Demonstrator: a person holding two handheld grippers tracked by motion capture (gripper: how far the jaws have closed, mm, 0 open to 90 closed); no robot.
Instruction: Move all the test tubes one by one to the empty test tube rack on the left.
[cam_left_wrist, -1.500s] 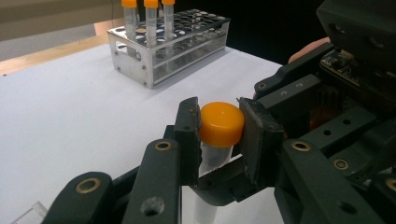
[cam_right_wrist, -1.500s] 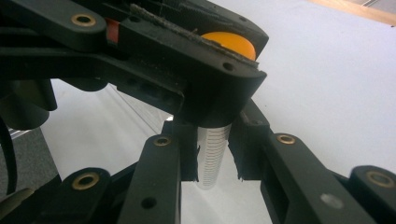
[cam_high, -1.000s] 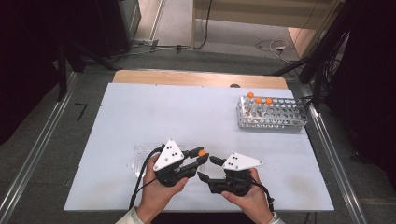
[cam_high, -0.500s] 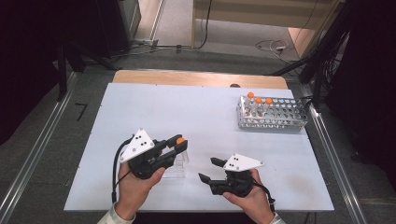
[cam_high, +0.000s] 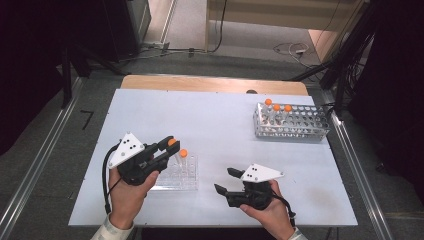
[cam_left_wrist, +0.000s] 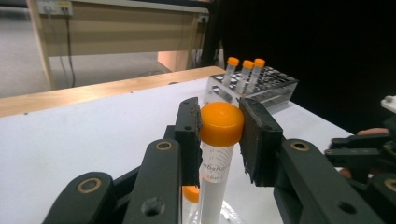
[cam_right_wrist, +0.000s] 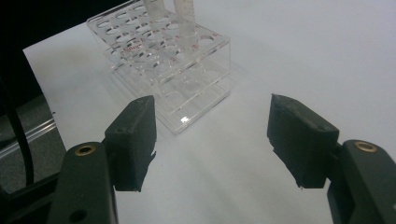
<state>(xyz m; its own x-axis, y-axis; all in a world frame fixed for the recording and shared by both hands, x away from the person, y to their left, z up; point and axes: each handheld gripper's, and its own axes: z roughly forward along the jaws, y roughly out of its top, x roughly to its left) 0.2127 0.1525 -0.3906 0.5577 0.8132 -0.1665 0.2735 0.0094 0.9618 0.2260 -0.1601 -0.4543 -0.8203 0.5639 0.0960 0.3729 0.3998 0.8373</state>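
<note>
One orange-capped tube (cam_left_wrist: 219, 140) between left claw (cam_left_wrist: 219, 135) pads.

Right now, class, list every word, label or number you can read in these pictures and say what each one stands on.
"abshn": a partial word printed on the tube held in the left gripper; its start is hidden behind a finger.
A second line below it on the same tube: too blurred to read.
Red markings beside the holes of the clear rack: too small to read.
Nothing readable on the far rack.
</note>
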